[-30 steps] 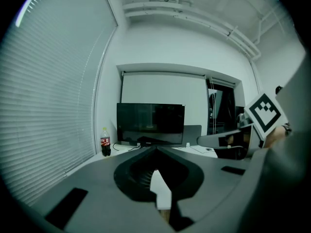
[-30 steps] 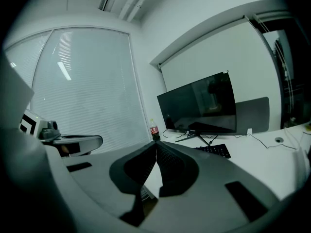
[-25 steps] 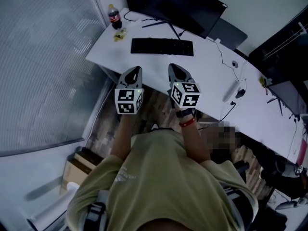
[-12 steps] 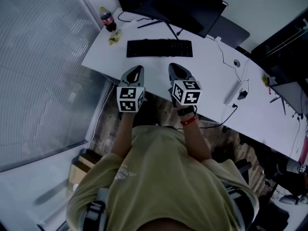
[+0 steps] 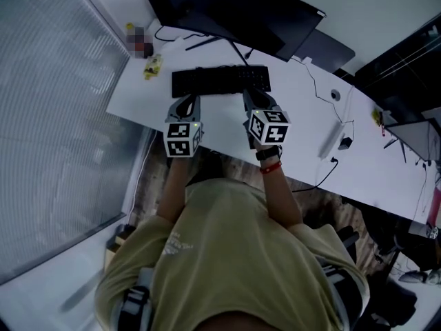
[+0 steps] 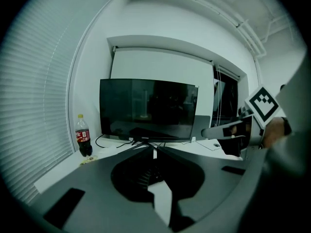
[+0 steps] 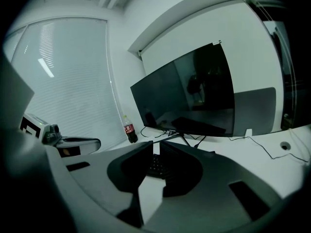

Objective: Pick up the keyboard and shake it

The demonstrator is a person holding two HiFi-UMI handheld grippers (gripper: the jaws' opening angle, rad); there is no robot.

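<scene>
Keyboard whole in head view — right gripper view catches few keys.

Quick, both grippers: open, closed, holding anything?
Left gripper: closed, holding nothing.
Right gripper: jaws opening, narrow gap, gripping nothing; the keyboard lies just ahead on the desk.

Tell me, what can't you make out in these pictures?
- Keyboard, left gripper view: mostly hidden behind the left gripper's shut jaws; only a few keys show.
- Monitor, head view: top cut off by the picture's edge.
- Small yellow item, head view: too small to identify.
</scene>
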